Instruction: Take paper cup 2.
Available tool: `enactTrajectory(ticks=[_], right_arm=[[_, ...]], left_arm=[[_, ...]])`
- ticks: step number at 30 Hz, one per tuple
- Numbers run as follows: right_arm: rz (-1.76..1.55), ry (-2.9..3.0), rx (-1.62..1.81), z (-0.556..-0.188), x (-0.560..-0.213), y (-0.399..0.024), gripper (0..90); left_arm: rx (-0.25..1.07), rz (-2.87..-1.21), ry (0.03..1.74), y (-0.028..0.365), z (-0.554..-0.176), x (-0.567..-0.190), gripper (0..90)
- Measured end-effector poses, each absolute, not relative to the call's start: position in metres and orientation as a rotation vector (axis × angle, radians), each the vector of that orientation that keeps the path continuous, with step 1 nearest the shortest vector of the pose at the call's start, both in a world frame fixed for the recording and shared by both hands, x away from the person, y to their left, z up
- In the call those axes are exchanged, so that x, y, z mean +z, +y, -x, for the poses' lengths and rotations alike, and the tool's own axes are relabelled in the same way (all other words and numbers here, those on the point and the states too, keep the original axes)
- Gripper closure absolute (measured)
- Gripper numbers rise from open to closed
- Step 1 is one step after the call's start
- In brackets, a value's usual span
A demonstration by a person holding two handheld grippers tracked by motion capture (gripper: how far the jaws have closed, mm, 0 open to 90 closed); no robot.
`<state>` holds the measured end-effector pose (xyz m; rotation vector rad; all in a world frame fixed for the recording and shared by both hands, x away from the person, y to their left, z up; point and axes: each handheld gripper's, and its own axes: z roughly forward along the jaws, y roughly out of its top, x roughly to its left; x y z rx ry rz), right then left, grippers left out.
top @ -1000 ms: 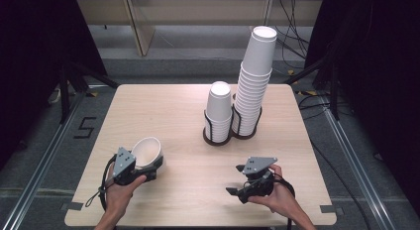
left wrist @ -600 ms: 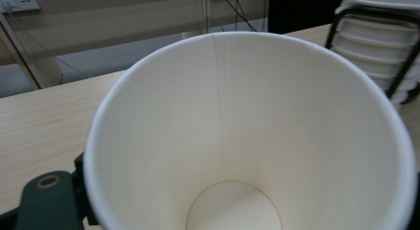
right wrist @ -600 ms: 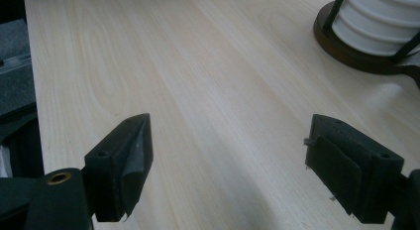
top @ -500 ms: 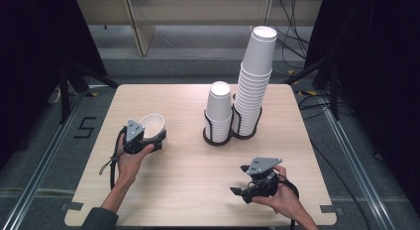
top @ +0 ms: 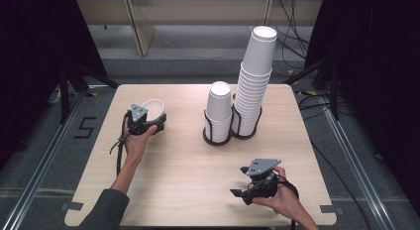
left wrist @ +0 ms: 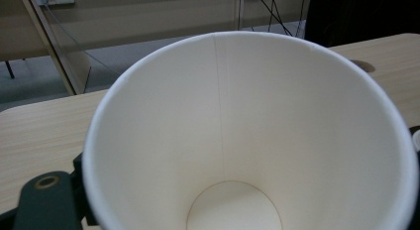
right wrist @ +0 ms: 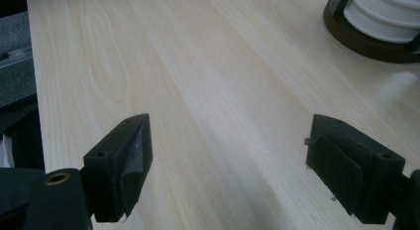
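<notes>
Pale wooden worktop [top: 188, 175] carries two racked stacks of paper cups [top: 255, 81]; the left gripper [top: 148, 122], fingers clamped on one light, crushable paper cup [top: 151, 108] best held gently by its wall, shows its empty inside close up, while the right gripper [top: 250, 190] rests fingers apart.

My left gripper [top: 157, 122] is stretched out at arm's length (sleeve showing at the forearm), jaws clamped. My right gripper [top: 242, 189] sits near me, low, jaws spread wide apart.
</notes>
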<state>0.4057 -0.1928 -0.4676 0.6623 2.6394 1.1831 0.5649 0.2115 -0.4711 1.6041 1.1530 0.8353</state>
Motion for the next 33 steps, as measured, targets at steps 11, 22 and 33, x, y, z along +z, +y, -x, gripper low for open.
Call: enactTrajectory(ticks=[11, 22, 33], right_arm=[[-0.646, 2.660, 1.181, -0.404, -0.470, -0.193, 18.8], [-0.684, 2.652, 1.183, -0.402, -0.468, -0.194, 18.4], [-0.642, 2.650, 1.179, -0.404, -0.469, -0.195, 18.4]], left_arm=[[0.845, -1.684, 1.161, 0.201, -0.577, -0.486, 13.8], [0.804, -1.725, 1.150, 0.202, -0.575, -0.497, 14.1], [0.760, -1.760, 1.189, 0.206, -0.564, -0.502, 14.4]])
